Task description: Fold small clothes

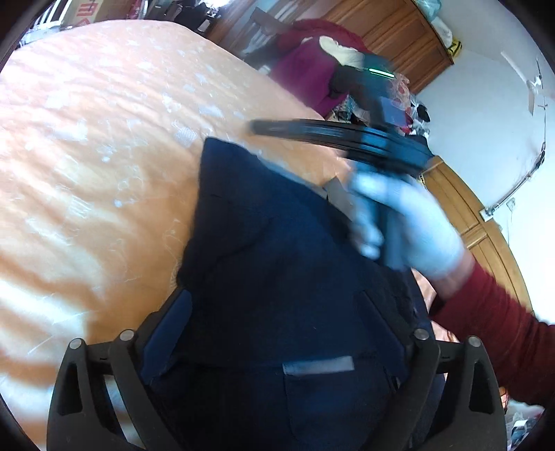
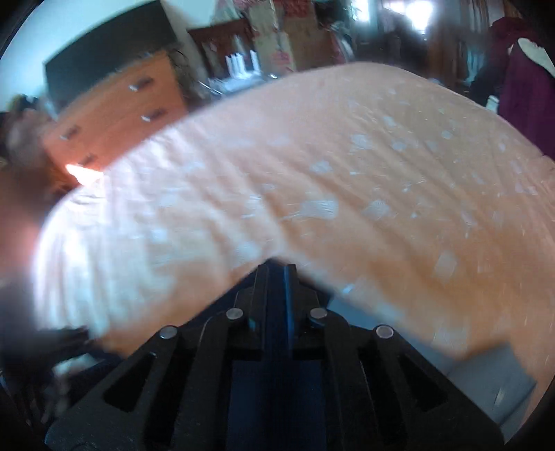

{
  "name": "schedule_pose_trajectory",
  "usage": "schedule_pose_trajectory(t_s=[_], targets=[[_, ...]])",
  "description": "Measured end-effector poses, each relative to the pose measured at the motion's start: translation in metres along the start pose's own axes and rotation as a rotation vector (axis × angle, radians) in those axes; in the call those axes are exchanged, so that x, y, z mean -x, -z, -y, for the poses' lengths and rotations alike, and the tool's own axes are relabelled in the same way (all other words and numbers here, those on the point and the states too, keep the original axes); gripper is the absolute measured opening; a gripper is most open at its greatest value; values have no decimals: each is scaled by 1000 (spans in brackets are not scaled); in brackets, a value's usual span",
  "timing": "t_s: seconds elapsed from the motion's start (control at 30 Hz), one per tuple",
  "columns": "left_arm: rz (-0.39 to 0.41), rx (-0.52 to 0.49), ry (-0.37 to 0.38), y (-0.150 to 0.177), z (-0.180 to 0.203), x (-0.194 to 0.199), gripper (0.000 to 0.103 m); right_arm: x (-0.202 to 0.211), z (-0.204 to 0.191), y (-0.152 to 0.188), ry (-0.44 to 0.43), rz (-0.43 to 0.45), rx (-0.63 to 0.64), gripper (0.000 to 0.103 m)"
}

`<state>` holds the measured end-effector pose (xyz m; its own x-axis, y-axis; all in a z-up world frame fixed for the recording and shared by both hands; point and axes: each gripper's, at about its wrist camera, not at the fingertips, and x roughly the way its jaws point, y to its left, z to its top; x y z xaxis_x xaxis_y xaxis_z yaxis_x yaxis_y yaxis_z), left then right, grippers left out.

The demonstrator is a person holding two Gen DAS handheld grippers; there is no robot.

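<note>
- Left wrist view: navy garment (image 1: 277,249) lies on the orange bedspread (image 1: 97,145), its near part filling the gap between the left gripper (image 1: 274,329) fingers.
- Left fingers (image 1: 170,333) stand wide apart, blue pads facing inward, cloth spread between them; whether they press the cloth cannot be told.
- Grey strip (image 1: 318,365) shows on the garment close to the camera; a second grey patch (image 1: 338,196) sits at the garment's far right edge.
- Right gripper (image 1: 253,125) crosses above the garment's far edge, blurred, its fingers pointing left over the bedspread; they look pressed together here.
- Gloved right hand (image 1: 412,225) grips the handle to the right of the garment; dark red sleeve (image 1: 496,343) runs off toward the frame's right edge.
- Beyond the garment: wooden wardrobe (image 1: 399,31) and a magenta cloth pile (image 1: 305,69).
- Right wrist view: heavy blur. Right gripper (image 2: 277,269) fingers closed narrow, pads nearly meeting, a dark blue strip visible between them; whether that is garment or pad cannot be told.
- Bedspread (image 2: 312,180) fills the frame beyond the fingertips; a grey piece (image 2: 485,378) lies lower right of the gripper.
- Orange drawer chest (image 2: 114,114) stands beyond the bedspread at upper left.
</note>
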<state>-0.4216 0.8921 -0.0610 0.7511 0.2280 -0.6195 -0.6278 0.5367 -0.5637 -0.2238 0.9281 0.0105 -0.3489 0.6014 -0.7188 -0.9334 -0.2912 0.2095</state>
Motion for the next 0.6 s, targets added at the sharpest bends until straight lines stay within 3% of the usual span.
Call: schedule_pose_trajectory(t_s=[0.07, 0.13, 0.2, 0.23, 0.33, 0.4, 0.43, 0.47, 0.53, 0.6], targets=[[41, -12, -11, 3, 8, 23, 98, -3, -14, 28, -54, -72, 8, 5], [71, -4, -17, 6, 9, 41, 99, -40, -14, 58, -31, -220, -25, 5], [111, -5, -44, 12, 11, 63, 99, -44, -8, 69, -26, -201, -77, 4], [123, -3, -68, 16, 12, 75, 99, -32, -8, 67, 0, -190, -112, 9], [223, -32, -110, 29, 16, 131, 103, 55, -21, 75, -43, -40, -167, 22], [268, -7, -44, 44, 11, 177, 103, 133, -31, 105, -44, 21, -171, 45], [267, 3, -24, 50, 8, 188, 103, 171, -33, 130, -38, 32, -189, 69], [231, 23, 40, 61, 1, 202, 103, 194, -37, 152, -22, 31, -206, 85], [145, 50, 124, 77, -10, 211, 103, 245, -37, 212, 35, -3, -242, 87], [47, 28, 90, 98, -18, 217, 103, 285, -41, 285, 107, -74, -321, 87]])
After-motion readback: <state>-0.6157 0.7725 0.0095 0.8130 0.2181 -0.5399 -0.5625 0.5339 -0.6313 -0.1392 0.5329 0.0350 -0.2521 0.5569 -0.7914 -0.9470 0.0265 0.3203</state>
